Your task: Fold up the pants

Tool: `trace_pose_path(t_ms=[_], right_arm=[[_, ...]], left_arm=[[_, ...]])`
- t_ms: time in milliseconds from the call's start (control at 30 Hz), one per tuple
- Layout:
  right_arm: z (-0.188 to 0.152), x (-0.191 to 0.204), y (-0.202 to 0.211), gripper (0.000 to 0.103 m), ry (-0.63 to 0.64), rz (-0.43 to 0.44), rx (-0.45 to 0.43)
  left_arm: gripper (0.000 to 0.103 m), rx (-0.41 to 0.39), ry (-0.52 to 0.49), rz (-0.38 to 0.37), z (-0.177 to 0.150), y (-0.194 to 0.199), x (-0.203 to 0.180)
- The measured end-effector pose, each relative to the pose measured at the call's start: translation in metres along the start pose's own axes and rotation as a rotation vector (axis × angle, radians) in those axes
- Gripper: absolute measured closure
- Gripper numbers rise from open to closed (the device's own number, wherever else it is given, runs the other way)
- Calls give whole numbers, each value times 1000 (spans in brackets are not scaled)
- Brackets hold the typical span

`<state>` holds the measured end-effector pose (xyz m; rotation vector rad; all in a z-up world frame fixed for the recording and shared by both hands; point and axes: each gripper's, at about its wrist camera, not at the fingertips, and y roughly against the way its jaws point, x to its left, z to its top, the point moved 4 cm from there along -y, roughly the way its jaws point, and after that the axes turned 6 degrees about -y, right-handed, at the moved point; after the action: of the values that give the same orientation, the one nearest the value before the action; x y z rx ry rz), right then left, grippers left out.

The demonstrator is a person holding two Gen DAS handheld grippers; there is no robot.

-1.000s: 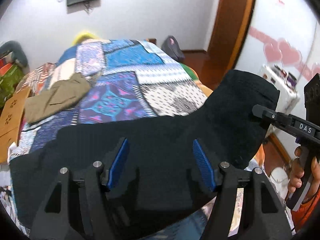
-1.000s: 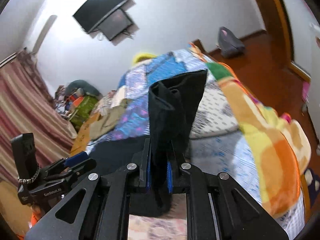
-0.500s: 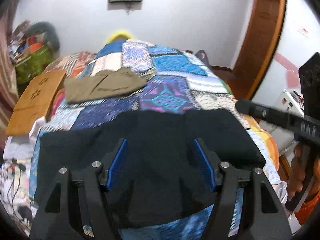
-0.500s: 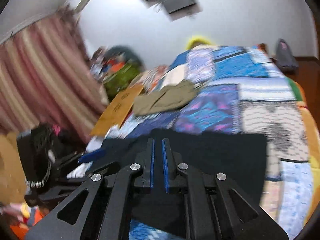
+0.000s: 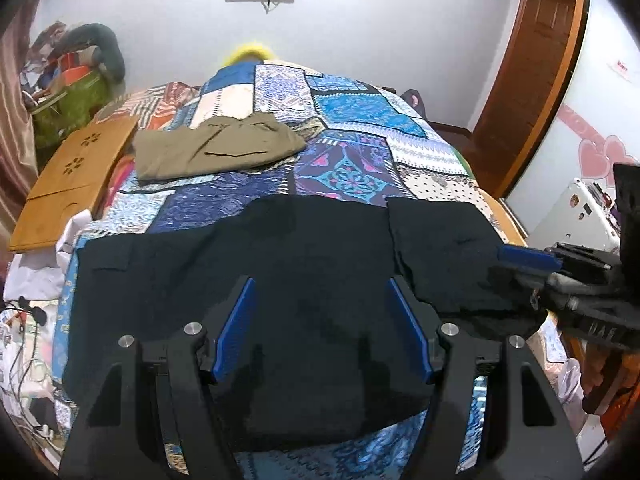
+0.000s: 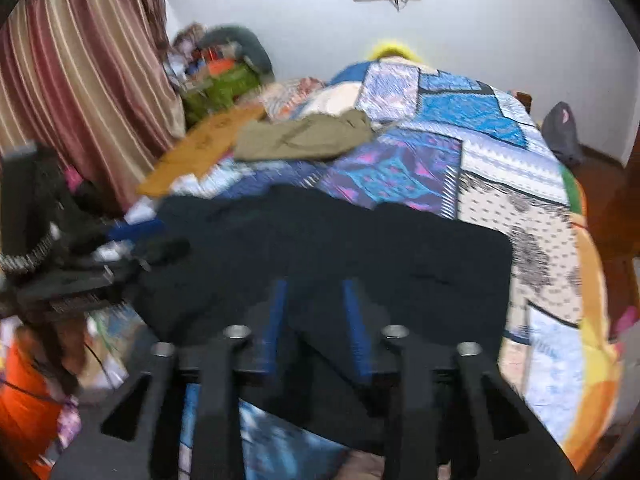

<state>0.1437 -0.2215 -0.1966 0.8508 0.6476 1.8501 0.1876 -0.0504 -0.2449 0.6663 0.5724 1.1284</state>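
Observation:
Black pants (image 5: 312, 272) lie flat across the near end of the patchwork bed, with one end folded over on the right (image 5: 444, 248). They also show in the right wrist view (image 6: 360, 248). My left gripper (image 5: 320, 312) is open and empty just above the middle of the pants. My right gripper (image 6: 314, 312) is open with a moderate gap, empty, above the near edge of the pants. It also shows in the left wrist view (image 5: 532, 260) at the right, over the folded end.
Folded olive pants (image 5: 216, 148) lie farther up the patchwork quilt (image 5: 360, 140). A wooden lap tray (image 5: 76, 176) rests at the bed's left edge. Cables and clutter (image 5: 28, 340) lie on the floor at left. A door (image 5: 532, 80) and a white appliance (image 5: 576, 216) stand at right.
My right gripper carried the raised end of the black pants down onto the bed, then let go and opened. The pants went from lifted to flat. My left gripper stayed open.

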Motion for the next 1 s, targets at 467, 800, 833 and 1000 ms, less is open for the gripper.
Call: trace_pose_path(t_ms=[467, 800, 833, 1000], right_arm=[[-21, 31, -53, 49, 209, -72, 108], [-11, 15, -57, 89, 135, -13, 74], [-9, 12, -54, 90, 111, 4, 66], [3, 7, -41, 91, 45, 56, 22]], left_arm=[[36, 91, 12, -9, -25, -16, 5], [36, 106, 58, -7, -30, -26, 20], [36, 103, 64, -8, -29, -26, 21], [36, 81, 80, -7, -21, -21, 25]])
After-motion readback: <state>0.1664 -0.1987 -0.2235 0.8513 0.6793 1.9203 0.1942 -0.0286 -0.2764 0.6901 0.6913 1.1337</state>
